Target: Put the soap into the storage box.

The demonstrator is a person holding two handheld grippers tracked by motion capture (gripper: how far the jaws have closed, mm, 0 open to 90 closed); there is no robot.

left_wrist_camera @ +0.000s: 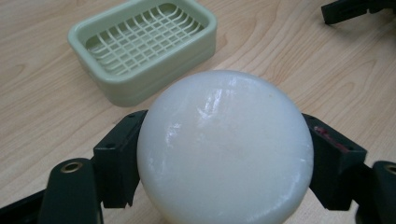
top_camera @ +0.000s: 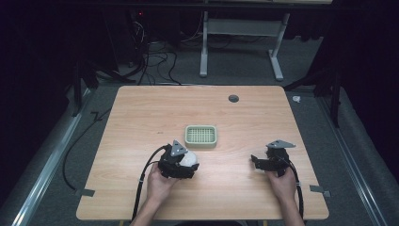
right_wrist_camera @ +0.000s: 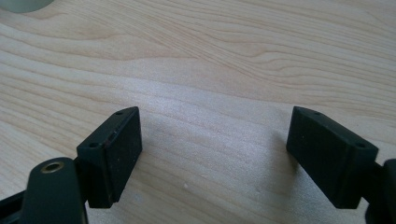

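Note:
A round white soap bar (left_wrist_camera: 224, 149) sits between the jaws of my left gripper (left_wrist_camera: 224, 158), which is shut on it just above the wooden table. In the high view the left gripper (top_camera: 188, 165) holds the soap bar (top_camera: 190, 159) near the table's middle front. A pale green soap dish (top_camera: 201, 135) with a grid insert stands just beyond it, empty; in the left gripper view the soap dish (left_wrist_camera: 144, 46) lies ahead to the left. My right gripper (top_camera: 256, 162) rests low at the front right, open, with only bare wood between its jaws (right_wrist_camera: 212, 158).
The wooden table (top_camera: 141, 117) has a dark round grommet (top_camera: 233, 98) near its far edge. Black cables (top_camera: 146, 174) trail from both grippers toward the front edge. Beyond the table are a white desk frame (top_camera: 240, 42) and floor cables.

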